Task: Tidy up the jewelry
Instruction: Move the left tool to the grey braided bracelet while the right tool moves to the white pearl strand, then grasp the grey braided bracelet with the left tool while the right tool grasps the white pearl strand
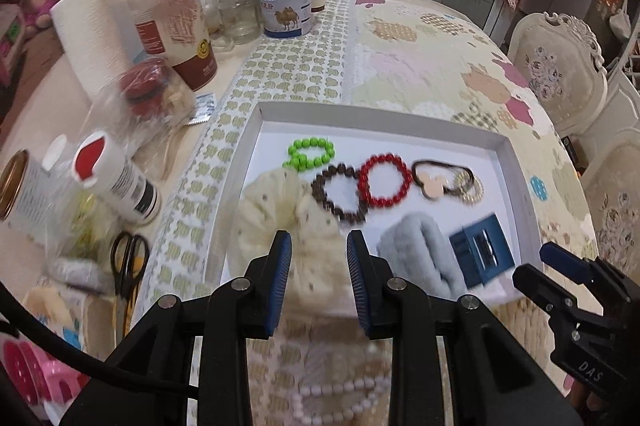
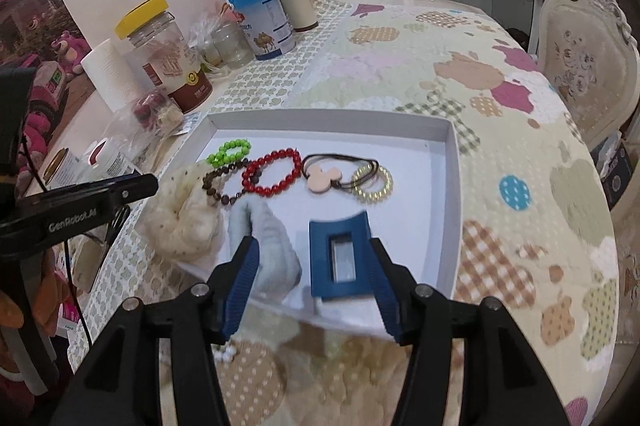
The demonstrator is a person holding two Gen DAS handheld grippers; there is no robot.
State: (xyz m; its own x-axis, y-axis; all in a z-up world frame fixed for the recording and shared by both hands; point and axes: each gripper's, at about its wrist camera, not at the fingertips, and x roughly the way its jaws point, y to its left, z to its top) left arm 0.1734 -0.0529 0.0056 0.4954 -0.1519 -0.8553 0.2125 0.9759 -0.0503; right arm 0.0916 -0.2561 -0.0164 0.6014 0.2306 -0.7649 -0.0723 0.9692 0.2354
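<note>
Blue hair clip (image 2: 341,253) in tray (image 2: 448,210), between spread right gripper (image 2: 316,282) fingers, untouched

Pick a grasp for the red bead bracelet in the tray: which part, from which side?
Take the red bead bracelet on its far arc, coming straight down with one finger inside the ring and one outside. It lies flat and open on the white tray, so the centre is clear. Its left side touches the brown bead bracelet, and the hair tie with the mouse-head charm sits close on the right.
</note>
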